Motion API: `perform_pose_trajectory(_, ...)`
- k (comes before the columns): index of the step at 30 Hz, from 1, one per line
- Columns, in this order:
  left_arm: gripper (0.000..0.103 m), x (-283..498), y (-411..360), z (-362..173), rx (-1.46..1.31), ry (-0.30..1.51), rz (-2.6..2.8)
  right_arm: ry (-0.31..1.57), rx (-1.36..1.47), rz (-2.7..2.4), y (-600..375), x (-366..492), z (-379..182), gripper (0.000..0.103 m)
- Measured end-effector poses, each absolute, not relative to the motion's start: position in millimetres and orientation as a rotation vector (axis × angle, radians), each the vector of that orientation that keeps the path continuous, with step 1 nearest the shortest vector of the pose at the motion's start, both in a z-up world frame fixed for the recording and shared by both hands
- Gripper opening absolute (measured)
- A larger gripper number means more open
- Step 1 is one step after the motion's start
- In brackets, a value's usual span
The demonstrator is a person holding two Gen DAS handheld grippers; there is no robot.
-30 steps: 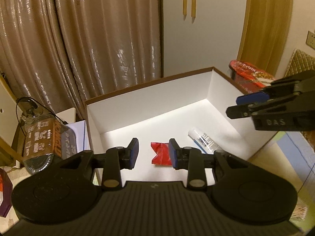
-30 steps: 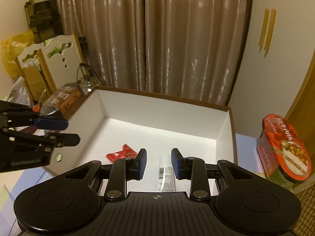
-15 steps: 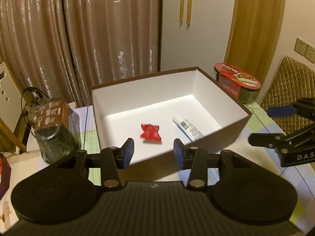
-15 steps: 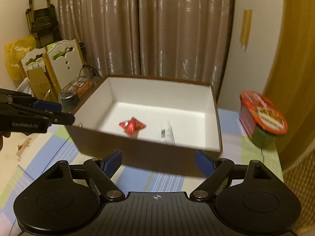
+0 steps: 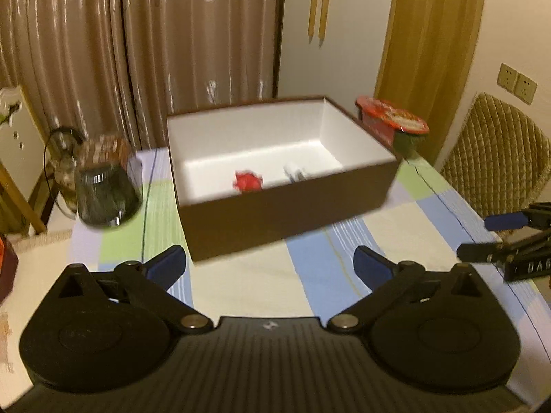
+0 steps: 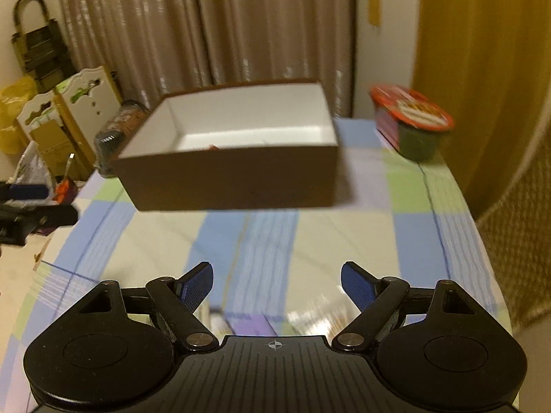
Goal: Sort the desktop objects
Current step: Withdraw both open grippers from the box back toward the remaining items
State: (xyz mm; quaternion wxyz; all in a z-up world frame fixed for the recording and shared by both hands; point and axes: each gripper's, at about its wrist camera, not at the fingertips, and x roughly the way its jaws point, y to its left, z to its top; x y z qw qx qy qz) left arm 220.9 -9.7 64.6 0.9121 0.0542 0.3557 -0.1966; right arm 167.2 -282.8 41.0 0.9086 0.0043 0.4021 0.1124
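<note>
- Left wrist view: the left gripper (image 5: 270, 263) has pulled back from the brown box (image 5: 286, 206), which half a second ago sat right at its fingertips and now stands well ahead on the checked tablecloth (image 5: 310, 275)
- Its blue-padded fingers (image 5: 167, 264) have spread wide, much wider than in the earlier frame, and hold nothing
- Inside the box, the red wrapper (image 5: 248, 181) lies near the front wall with the white tube (image 5: 294, 173) just to its right, both blurred and in the same places as before
- A dark bottle (image 5: 105, 180) lies to the left of the box; a red-lidded cup (image 5: 396, 127) stands behind its right corner
- The right gripper (image 5: 489, 237) shows at the right edge, lower than before
- Right wrist view: the right gripper (image 6: 275, 284) has also drawn back, so more tablecloth (image 6: 268, 234) lies between it and the box (image 6: 234, 175), and its fingers stay spread wide and empty
- Only a sliver of the red wrapper (image 6: 213, 146) shows over the front wall; the tube is hidden
- The left gripper (image 6: 38, 203) sits at the left edge, the cup (image 6: 413, 124) at the far right
</note>
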Motion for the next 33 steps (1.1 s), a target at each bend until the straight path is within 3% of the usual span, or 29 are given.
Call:
perform_pose_trajectory(18,0.102,114,-9,20,0.138,0.828,-0.459,0.918,0.102,0.074,-324,45,21,0.084)
perform_pose_trajectory(33,0.102,65,-20,10,0.145,0.840,-0.448,0.927,0.035,0.176,-329,39,17,0.084)
